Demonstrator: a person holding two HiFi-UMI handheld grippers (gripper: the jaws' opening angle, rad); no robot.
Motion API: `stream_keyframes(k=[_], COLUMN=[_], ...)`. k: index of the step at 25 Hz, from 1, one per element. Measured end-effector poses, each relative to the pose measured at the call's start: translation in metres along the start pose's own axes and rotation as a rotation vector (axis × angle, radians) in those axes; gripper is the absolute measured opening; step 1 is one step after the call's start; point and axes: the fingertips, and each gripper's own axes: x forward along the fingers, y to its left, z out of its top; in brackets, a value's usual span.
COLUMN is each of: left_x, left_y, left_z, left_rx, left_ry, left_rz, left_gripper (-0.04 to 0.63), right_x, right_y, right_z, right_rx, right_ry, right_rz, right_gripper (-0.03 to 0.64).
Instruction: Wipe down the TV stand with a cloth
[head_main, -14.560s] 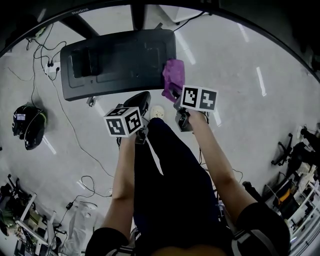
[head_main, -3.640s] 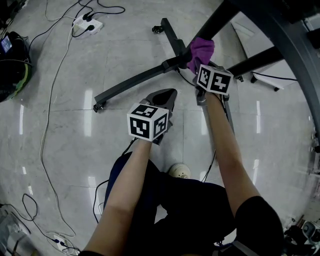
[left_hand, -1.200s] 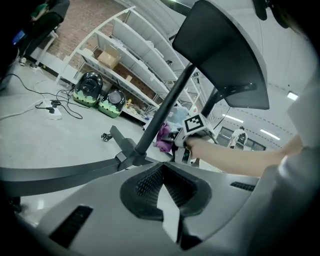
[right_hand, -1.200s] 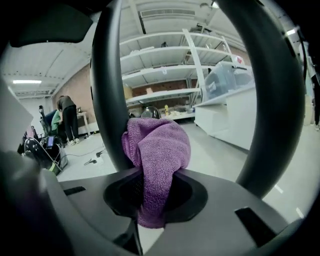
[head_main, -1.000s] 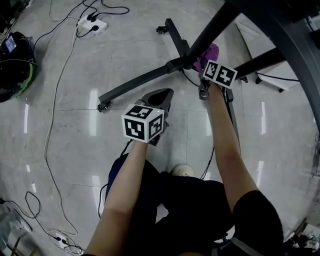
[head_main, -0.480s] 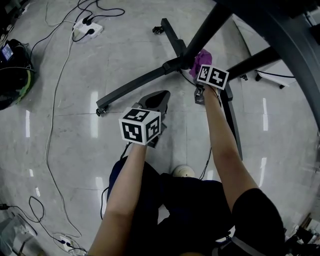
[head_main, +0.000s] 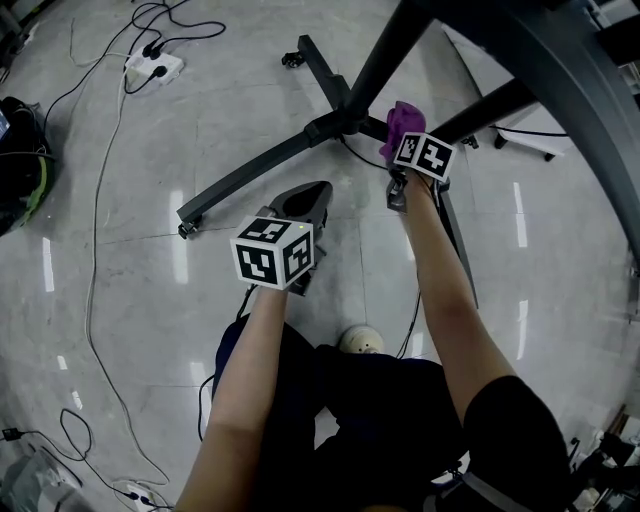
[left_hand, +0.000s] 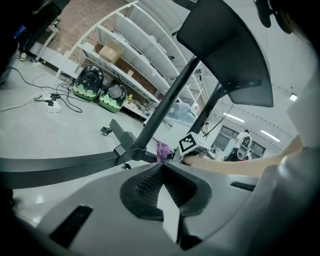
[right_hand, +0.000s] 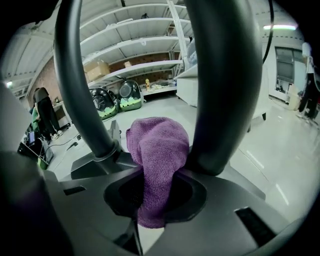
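Note:
The TV stand's black base (head_main: 250, 172) spreads its legs over the floor, and its two dark poles (right_hand: 80, 75) rise from the hub. In the head view my right gripper (head_main: 400, 148) is shut on a purple cloth (head_main: 403, 120) and presses it against the stand where a pole meets a leg. The right gripper view shows the cloth (right_hand: 157, 145) bunched between the jaws of that gripper (right_hand: 155, 187), resting between the two poles. My left gripper (head_main: 305, 200) hovers above the floor just short of the hub, shut on nothing (left_hand: 162, 167).
A white power strip (head_main: 150, 68) and loose cables (head_main: 95, 250) lie on the glossy floor at left. A dark bag (head_main: 15, 150) sits at the left edge. Shelving with green carriers (left_hand: 92, 82) lines the far wall. The person's legs are below.
The right gripper has slid the cloth a short way along the stand near the hub. The left gripper has barely moved, and the head view has shifted slightly.

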Motion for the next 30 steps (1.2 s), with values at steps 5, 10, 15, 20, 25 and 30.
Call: stream_keyframes(k=[5,10,15,20,25,30], left_x=[-0.002,-0.002,0.0,0.001,0.001,0.004], left_y=[-0.005,-0.013,-0.026,-0.039,-0.041,-0.047], left_z=[0.0,0.002,0.002,0.0,0.002,-0.002], left_rx=[-0.015,-0.012,-0.025,-0.003,-0.016,-0.013], left_ry=[-0.005,-0.011,-0.019,-0.011,-0.02,-0.012], left_rz=[-0.013,-0.031,-0.062,-0.094,-0.1,-0.11], left_gripper=[0.006,0.007,0.007,0.006,0.006,0.007], right_x=[-0.009,-0.033,-0.089,-0.162,-0.224,-0.237], right_y=[-0.004,0.01,0.037,0.053,0.049,0.033], right_z=[0.001,0.032,0.105,0.171,0.217,0.225], right_rx=[0.035,-0.034,-0.158,-0.073,0.041,0.156], right_ry=[-0.009,-0.084,-0.299,-0.515,-0.699,-0.745], right_rz=[0.005,0.029,0.047,0.12,0.165,0.202], right_gripper=[0.089,0.089,0.089,0.089,0.089,0.089])
